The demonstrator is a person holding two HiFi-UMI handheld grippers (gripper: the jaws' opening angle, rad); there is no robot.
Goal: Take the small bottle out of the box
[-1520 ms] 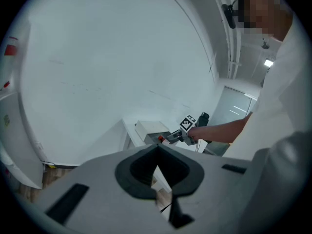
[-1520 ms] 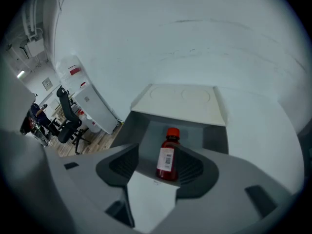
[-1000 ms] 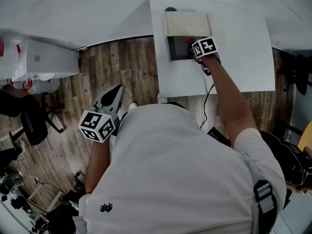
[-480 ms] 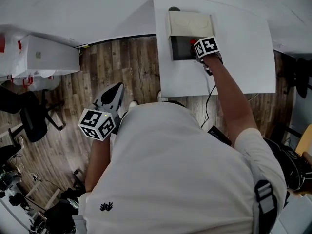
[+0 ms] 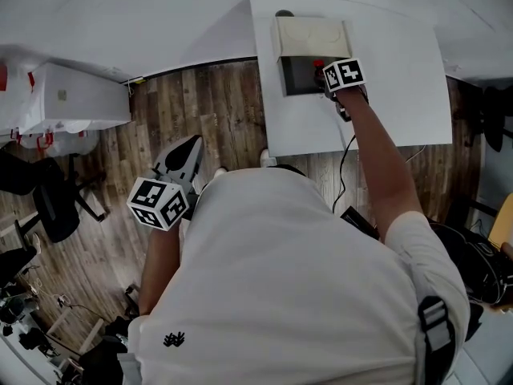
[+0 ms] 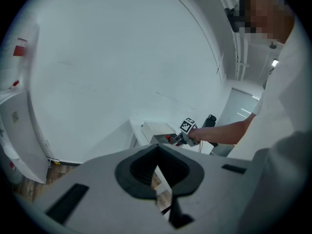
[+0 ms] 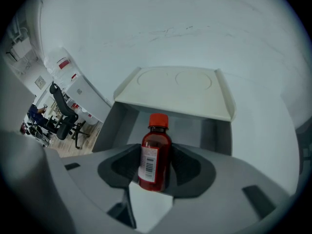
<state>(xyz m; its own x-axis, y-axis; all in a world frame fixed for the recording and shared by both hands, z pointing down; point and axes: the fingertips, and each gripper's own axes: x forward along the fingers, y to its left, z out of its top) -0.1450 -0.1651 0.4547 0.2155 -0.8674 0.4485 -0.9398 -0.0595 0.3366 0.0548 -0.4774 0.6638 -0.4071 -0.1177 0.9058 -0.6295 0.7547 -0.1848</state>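
The right gripper [image 7: 155, 172] is clamping the small bottle [image 7: 154, 152] upright at the mouth of the open box [image 7: 117, 121] on the table [image 5: 401, 95]. The grasp is looking done, while pulling it clear is remaining. The left gripper [image 6: 157, 179], jaws together and empty, is hanging well away from the box.

Bottle [image 7: 154, 152]: foot sunk between the right gripper [image 7: 153, 173] pads, base unseen; label print too small to read. Box [image 7: 175, 89]: front edge and floor covered by the gripper body.

Head view: marker cube [image 5: 343, 73] covers the jaws and nearly all the bottle; only a red cap [image 5: 318, 62] shows beside it.

Dark lump [image 5: 282, 13] beyond the box: too small to tell.
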